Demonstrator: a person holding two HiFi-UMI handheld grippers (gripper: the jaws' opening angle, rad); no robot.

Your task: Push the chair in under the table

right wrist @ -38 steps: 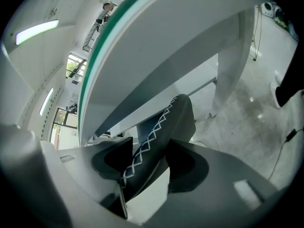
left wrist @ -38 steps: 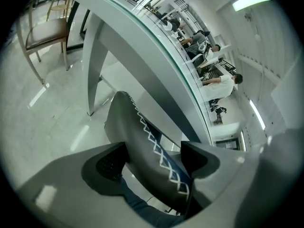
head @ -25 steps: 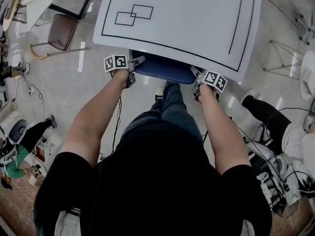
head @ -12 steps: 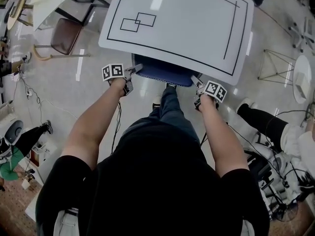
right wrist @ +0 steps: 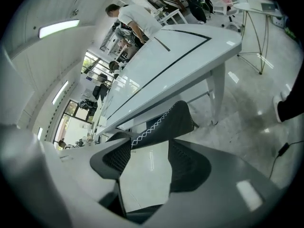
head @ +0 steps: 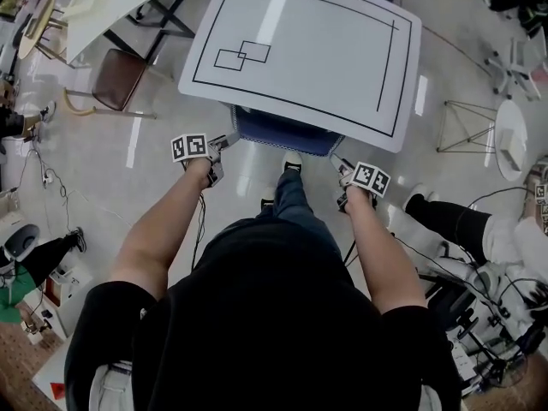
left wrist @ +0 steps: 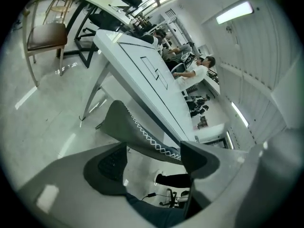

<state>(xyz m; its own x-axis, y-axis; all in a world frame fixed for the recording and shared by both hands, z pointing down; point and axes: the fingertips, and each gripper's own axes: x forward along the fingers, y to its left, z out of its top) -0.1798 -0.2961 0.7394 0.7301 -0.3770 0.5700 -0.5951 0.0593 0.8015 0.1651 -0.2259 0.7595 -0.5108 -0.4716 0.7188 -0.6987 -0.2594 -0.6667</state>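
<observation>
The dark blue chair (head: pixel 282 131) stands tucked under the near edge of the white table (head: pixel 300 41), with only its backrest showing. My left gripper (head: pixel 224 141) is open just off the backrest's left corner. In the left gripper view the stitched backrest (left wrist: pixel 137 132) lies beyond the jaws of the left gripper (left wrist: pixel 154 156), not between them. My right gripper (head: pixel 340 165) is a little off the right corner. Its jaws are closing on nothing. The right gripper (right wrist: pixel 149 153) frames bare floor, with the backrest (right wrist: pixel 166 120) and the table (right wrist: pixel 175 61) ahead.
A brown-seated chair (head: pixel 111 75) stands at the left of the table by another desk. A wire-legged stand (head: pixel 467 127) and a round white table (head: pixel 512 139) are at the right. A seated person's legs (head: pixel 445 217) and floor cables lie at the right.
Both grippers have drawn back from the backrest's corners and risen. The chair sits deeper under the table edge, with less of its backrest showing.
</observation>
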